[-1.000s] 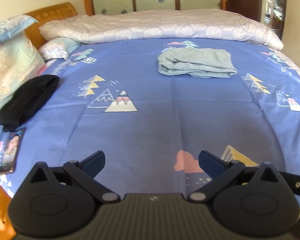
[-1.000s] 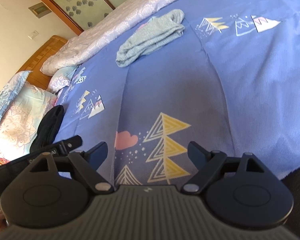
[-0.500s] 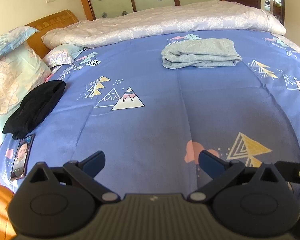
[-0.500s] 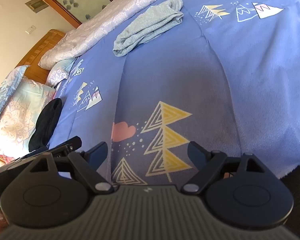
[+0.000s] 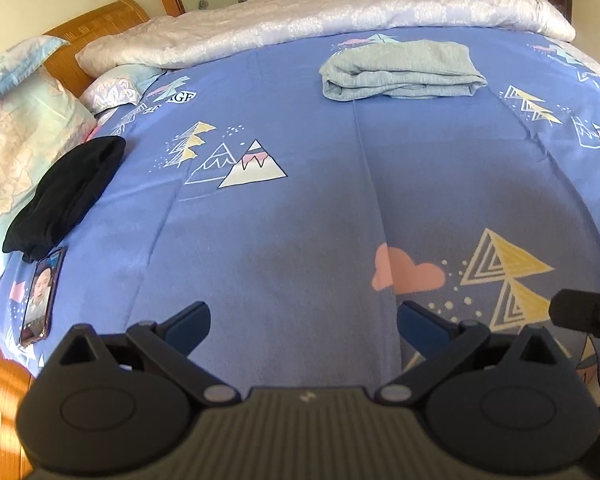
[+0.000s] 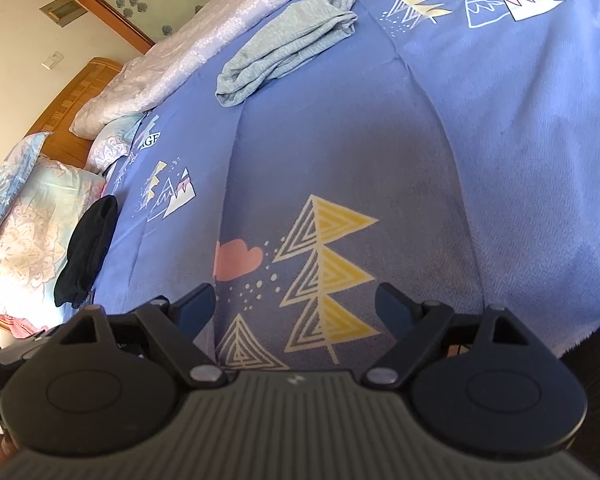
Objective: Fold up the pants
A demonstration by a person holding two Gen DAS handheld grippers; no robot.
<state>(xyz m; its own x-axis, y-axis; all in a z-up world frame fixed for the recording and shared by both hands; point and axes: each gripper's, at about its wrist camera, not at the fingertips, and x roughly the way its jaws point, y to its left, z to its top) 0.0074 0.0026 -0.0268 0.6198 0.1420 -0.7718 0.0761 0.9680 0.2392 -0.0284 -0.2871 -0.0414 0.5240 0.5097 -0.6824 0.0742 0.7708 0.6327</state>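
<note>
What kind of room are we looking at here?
Almost certainly a home bedroom: a bed with a blue patterned sheet, pillows against a wooden headboard, and a rolled-back quilt.

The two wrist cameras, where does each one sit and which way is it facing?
Left wrist: on the left gripper, angled down across the blue bedsheet toward the folded grey pants; open jaws show.
Right wrist: on the right gripper, tilted, same bed; open jaws show.
Shared: pants, black garment, headboard.
</note>
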